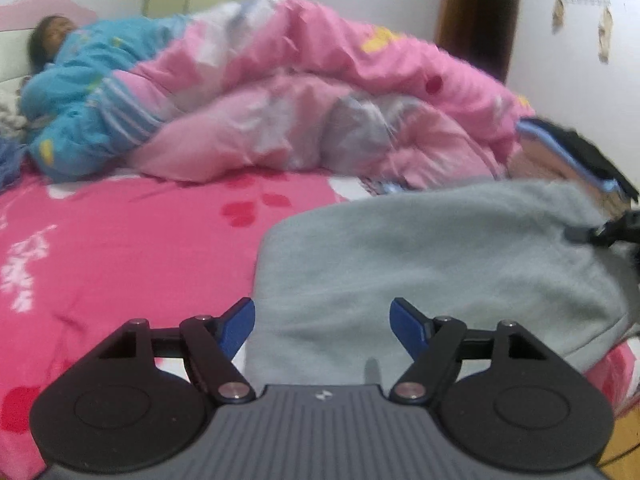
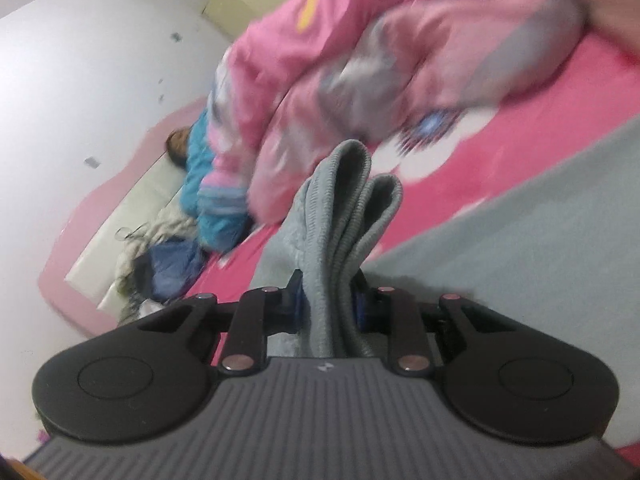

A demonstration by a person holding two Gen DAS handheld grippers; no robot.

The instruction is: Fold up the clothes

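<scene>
**Q:** Fingers first: what does each gripper have?

**A:** Both blue-tipped fingers of the left gripper (image 1: pixel 322 318) stand wide apart with nothing between them, low in the left wrist view, poised over the near edge of the grey garment (image 1: pixel 440 264). The right gripper (image 2: pixel 328 304) is clamped on a bunched, ribbed edge of that same grey cloth, which stands up in folds from between its jaws at the centre of the right wrist view.

**Q:** Where is the garment, and how far along is the folding?

**A:** It lies on the pink bed sheet (image 1: pixel 120 248), filling the lower right of the left wrist view. Its body looks fairly flat with a rounded left edge, and one part is lifted. I judge a fold to be in hand; how many folds are made is not clear, as both views are blurred.

**Q:** What surrounds it?

**A:** Behind it, across the middle of the frame, a heaped pink quilt (image 1: pixel 320 92) crowds the far side of the bed. A person (image 1: pixel 52 36) lies under blue bedding at the upper left. Dark and blue-edged cloth (image 1: pixel 576 152) sits just beyond the garment at the right edge.
</scene>
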